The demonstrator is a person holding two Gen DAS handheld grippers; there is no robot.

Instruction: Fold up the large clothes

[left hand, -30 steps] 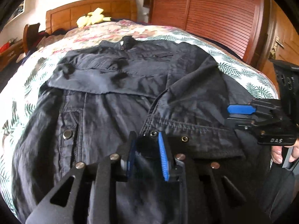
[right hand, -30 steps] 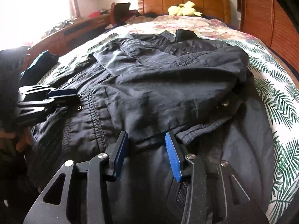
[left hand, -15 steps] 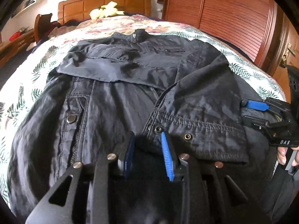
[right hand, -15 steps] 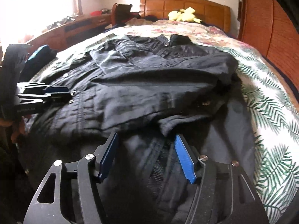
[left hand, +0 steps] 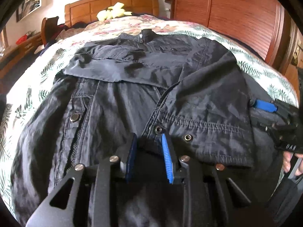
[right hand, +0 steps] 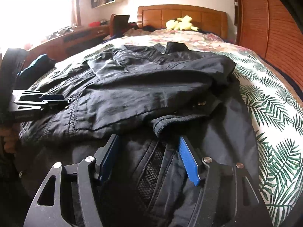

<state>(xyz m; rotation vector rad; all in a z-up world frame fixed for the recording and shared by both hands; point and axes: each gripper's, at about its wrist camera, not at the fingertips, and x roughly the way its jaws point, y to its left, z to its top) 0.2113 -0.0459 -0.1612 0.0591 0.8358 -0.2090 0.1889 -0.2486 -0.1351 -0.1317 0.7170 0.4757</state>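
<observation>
A large dark jacket [left hand: 170,98] lies face up on the bed, collar toward the headboard, with both sleeves folded across its chest. My left gripper [left hand: 148,141] sits at the near hem beside the snap buttons. Its jaws are closing, and a bunch of dark hem fabric fills the narrow gap between the blue pads. In the right wrist view the left gripper [right hand: 56,100] shows at the jacket's [right hand: 151,94] left edge. My right gripper [right hand: 149,141] stands open over the hem, where the mesh lining [right hand: 149,172] shows. The right gripper [left hand: 261,113] also shows at the jacket's right side.
The leaf-print bedspread [right hand: 274,113] shows around the jacket. A yellow plush toy [left hand: 113,12] lies by the wooden headboard [left hand: 113,1]. A slatted wooden wardrobe [left hand: 236,9] stands to the right, and a dresser [right hand: 75,37] to the left. A hand [left hand: 289,160] holds the right gripper.
The right gripper's jaws have spread wider and it has slid over the hem, so the mesh lining now lies between them. The left gripper has stayed at the hem with its pads narrow.
</observation>
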